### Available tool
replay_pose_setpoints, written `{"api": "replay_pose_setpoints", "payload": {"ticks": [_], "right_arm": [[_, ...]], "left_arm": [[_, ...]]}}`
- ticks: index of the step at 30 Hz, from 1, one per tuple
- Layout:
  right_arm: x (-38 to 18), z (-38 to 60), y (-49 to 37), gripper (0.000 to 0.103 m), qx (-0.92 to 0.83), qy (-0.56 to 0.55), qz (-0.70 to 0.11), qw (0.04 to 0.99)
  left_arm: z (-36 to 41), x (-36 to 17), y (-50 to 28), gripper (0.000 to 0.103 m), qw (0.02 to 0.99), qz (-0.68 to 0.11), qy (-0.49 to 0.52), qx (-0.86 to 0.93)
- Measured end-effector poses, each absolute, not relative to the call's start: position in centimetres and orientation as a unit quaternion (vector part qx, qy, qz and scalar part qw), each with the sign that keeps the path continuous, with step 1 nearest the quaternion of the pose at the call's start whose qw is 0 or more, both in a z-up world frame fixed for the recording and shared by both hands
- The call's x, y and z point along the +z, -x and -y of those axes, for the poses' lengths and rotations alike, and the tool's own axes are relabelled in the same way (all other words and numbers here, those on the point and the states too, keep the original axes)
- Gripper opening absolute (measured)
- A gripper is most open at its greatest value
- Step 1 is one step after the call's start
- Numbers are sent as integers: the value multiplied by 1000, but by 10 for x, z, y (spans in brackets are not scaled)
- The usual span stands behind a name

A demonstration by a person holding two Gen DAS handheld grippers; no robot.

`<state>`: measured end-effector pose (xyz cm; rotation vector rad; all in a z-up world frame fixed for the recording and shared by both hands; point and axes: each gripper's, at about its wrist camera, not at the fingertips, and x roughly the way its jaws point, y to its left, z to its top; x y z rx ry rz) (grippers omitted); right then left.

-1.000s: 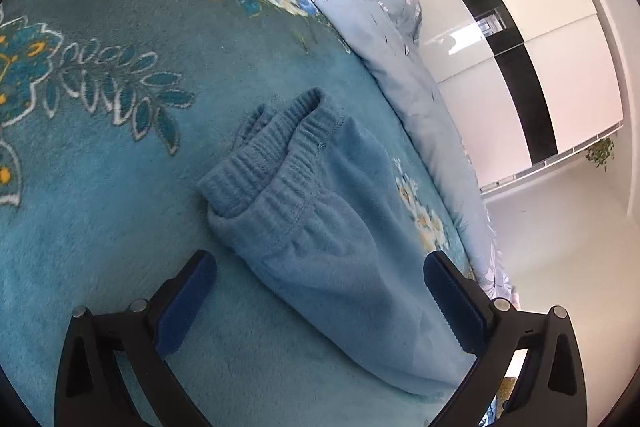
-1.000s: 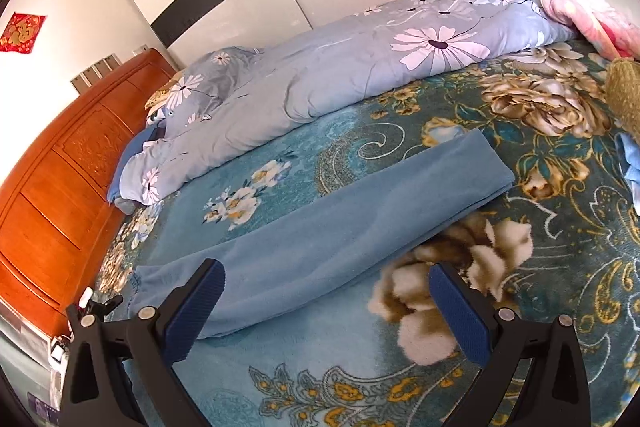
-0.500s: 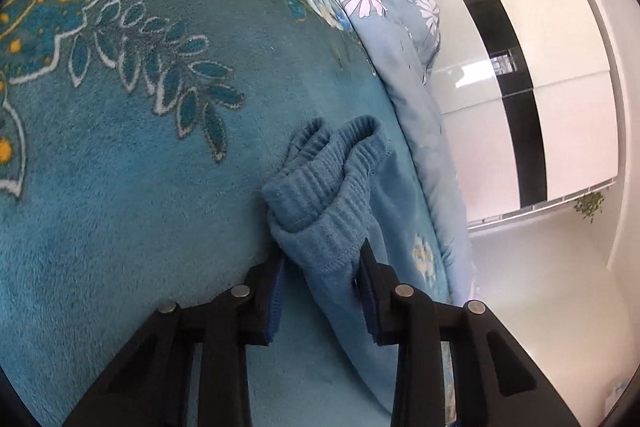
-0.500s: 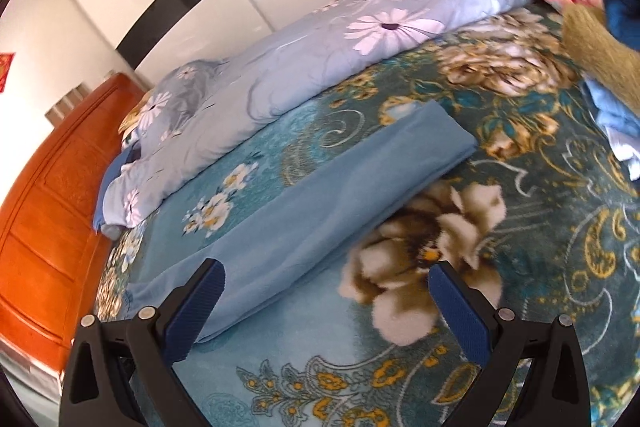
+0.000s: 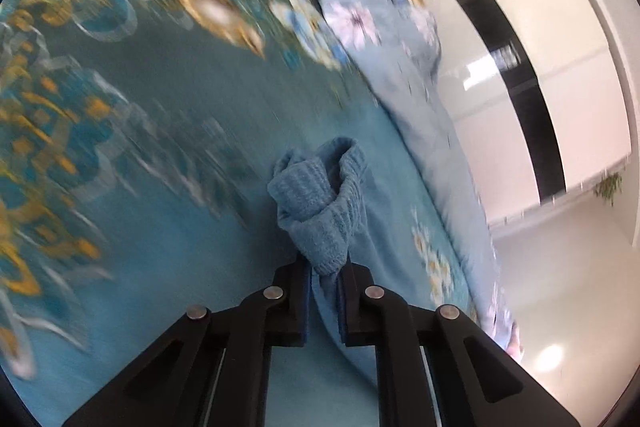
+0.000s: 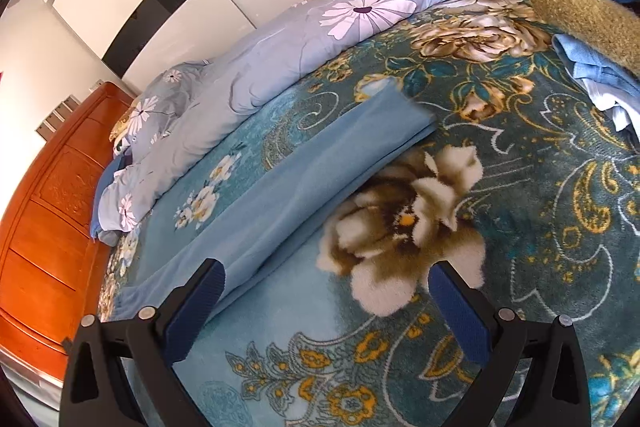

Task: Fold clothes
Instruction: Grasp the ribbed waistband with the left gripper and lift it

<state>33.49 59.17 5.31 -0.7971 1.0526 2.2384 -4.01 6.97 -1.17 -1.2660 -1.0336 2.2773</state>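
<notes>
Clearly soft and floppy, the blue trousers bunch at the waistband where the closing left gripper pinches them, while the right gripper hangs open, holding nothing, over the leg, best gripped at its hem.

Bed: covered by a teal floral blanket. On it: light-blue trousers laid out long, waistband end bunched; a pale-blue flowered quilt along the far side; a heap of clothes at the right edge, olive, blue and pink pieces. Orange wooden headboard at the left end.
</notes>
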Motion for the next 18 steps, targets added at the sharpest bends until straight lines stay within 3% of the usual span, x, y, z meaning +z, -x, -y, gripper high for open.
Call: {"api": "replay_pose_setpoints", "payload": {"ticks": [8,18], "right_arm": [[42,-593,-343,103,827,284,-407,262],[10,-602,-289,103,817,270,-464,211]], "left_arm": [[8,-10,66,10,121,370,433,813],[18,-36,54,11,106,382,461,794]]}}
